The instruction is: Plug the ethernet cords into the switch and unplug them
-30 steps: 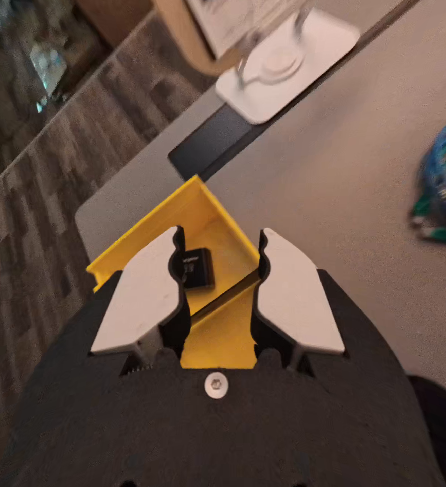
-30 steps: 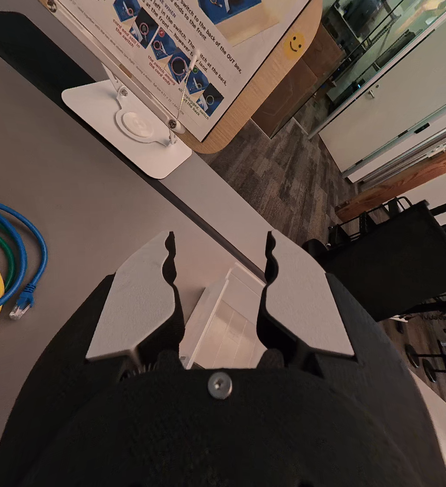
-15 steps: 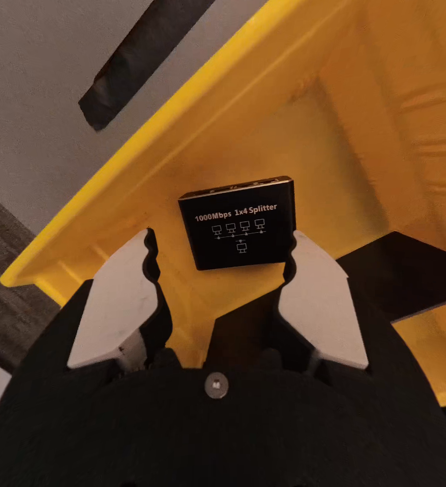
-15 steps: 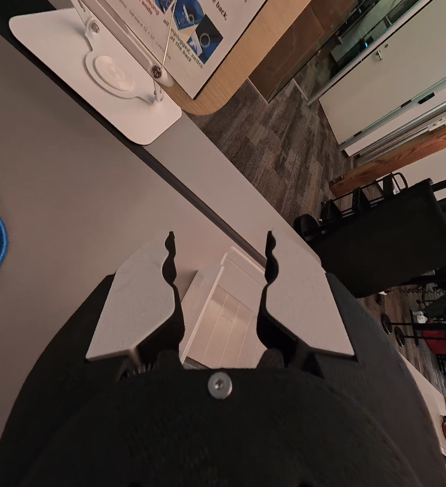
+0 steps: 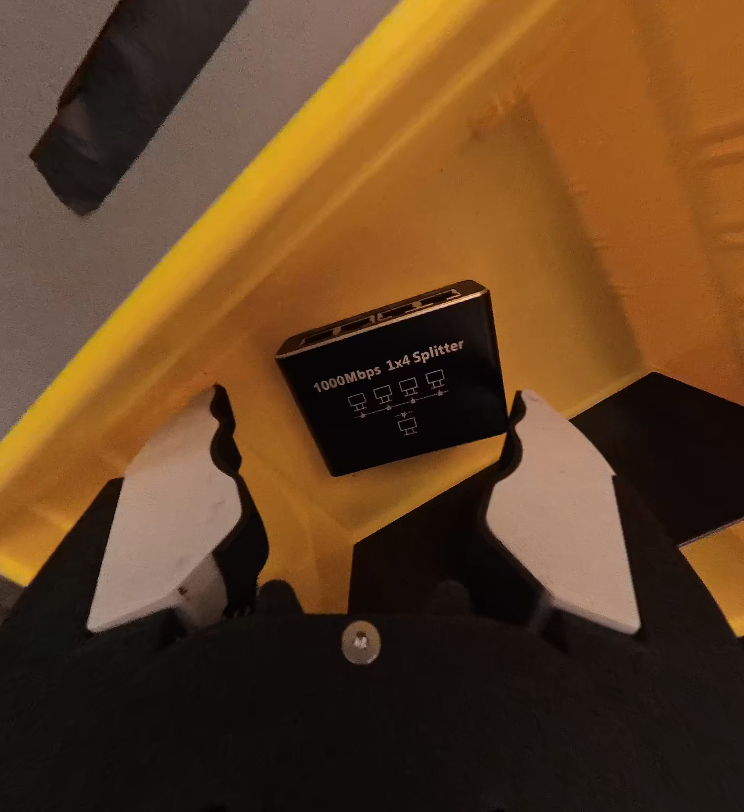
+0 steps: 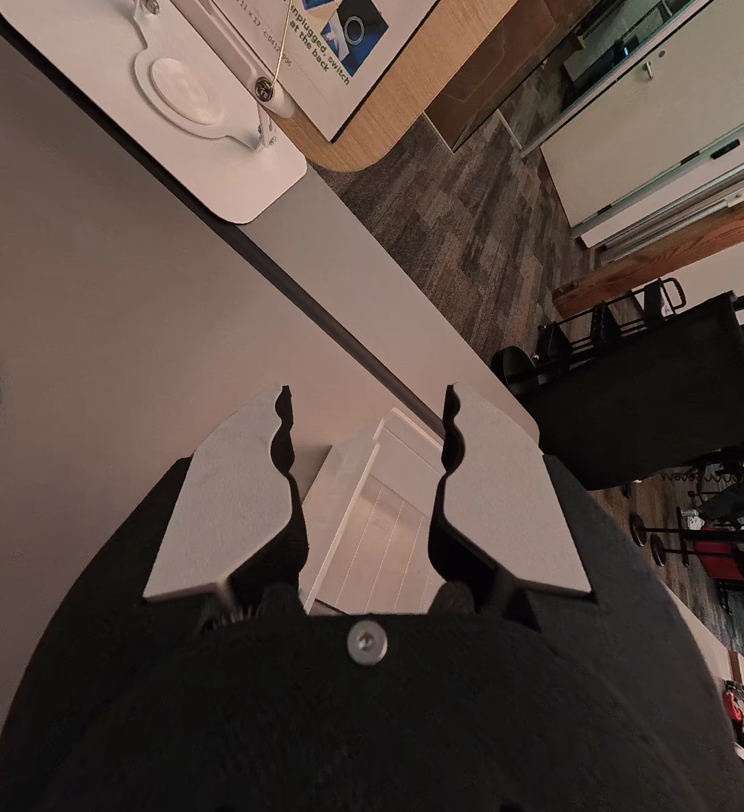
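Both jaws gape empty; switch (image 5: 398,386) lies in yellow bin (image 5: 238,281), touching left gripper's (image 5: 368,395) right finger.

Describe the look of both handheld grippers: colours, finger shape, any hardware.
The left gripper and right gripper look alike: a broad, matte black, rough-textured body, two flat pale grey fingers with wavy, scalloped black inner edges, and one silver screw centred at the base. No cables, sleeves or hands show.
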The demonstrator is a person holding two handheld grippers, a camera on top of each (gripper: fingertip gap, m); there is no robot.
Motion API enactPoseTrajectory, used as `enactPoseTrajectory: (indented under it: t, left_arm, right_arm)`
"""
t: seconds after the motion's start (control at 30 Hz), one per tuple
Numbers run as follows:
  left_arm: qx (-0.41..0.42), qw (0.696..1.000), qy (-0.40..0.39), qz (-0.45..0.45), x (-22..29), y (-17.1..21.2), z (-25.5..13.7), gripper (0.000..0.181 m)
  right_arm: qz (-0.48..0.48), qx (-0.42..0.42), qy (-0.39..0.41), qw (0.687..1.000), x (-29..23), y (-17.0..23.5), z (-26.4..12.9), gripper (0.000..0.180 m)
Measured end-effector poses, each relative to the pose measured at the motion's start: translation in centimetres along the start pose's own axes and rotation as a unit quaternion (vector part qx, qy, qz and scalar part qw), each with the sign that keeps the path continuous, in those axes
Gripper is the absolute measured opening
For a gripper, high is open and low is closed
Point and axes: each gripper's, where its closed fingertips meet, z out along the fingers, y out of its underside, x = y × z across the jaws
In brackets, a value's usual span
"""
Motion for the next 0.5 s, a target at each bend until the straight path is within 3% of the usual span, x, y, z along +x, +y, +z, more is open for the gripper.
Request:
enactPoseTrajectory:
  t: [0.5]
  left_arm:
    - [-0.025, 0.999, 0.018, 0.032, 1.4, 0.5, 2.1, 0.109]
  right_arm:
    - [-0.008, -0.004, -0.001, 1.0, -0.4, -0.1, 0.3, 0.067]
